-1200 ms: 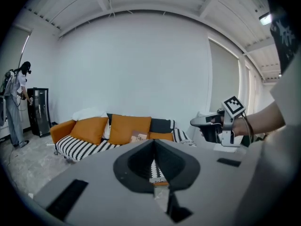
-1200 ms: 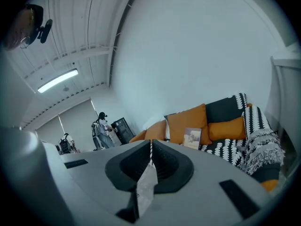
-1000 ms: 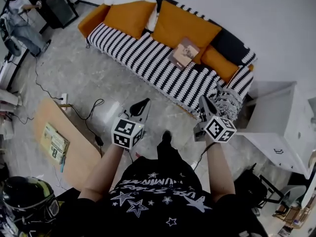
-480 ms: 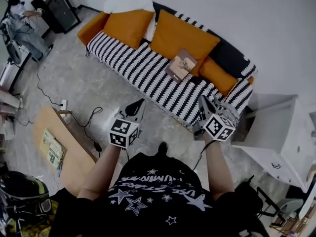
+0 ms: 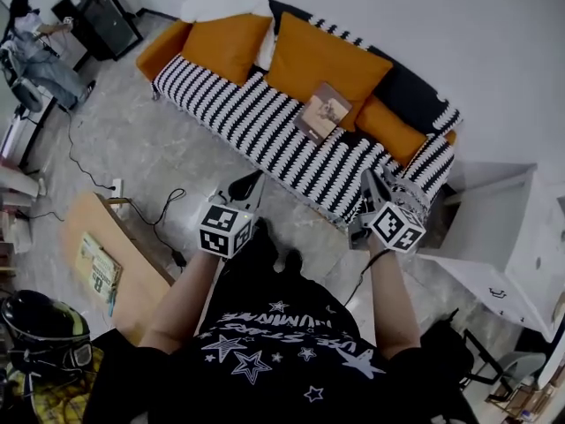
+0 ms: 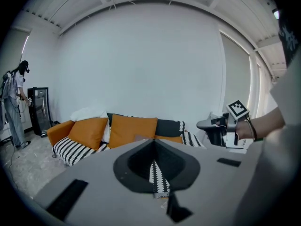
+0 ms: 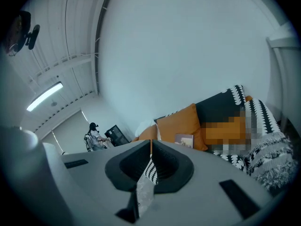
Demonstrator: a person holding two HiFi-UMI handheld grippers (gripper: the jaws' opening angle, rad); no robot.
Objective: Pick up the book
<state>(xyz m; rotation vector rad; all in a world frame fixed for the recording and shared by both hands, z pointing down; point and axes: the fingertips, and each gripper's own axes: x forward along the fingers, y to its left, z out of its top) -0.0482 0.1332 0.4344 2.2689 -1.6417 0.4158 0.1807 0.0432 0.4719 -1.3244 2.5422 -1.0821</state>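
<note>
The book (image 5: 322,113) is thin with a brown and tan cover. It lies on the black-and-white striped sofa (image 5: 265,122) and leans against a big orange cushion (image 5: 320,58). The right gripper view shows the book (image 7: 184,140) standing ahead, right of the jaw line. My left gripper (image 5: 253,180) hangs over the floor just short of the sofa's front edge, its jaws shut and empty. At the sofa's right end, my right gripper (image 5: 367,178) is also shut, with nothing held. Both are well short of the book. The right gripper (image 6: 214,124) also shows in the left gripper view.
A low wooden table (image 5: 132,263) with a yellow-green booklet (image 5: 97,268) stands at the left, and a cable (image 5: 168,203) trails across the floor. A white cabinet (image 5: 494,228) is at the right. A person (image 5: 40,56) stands far left by a black cabinet (image 5: 97,11).
Both grippers have moved forward towards the sofa, and its front edge now lies right at their tips. The jaws stayed shut.
</note>
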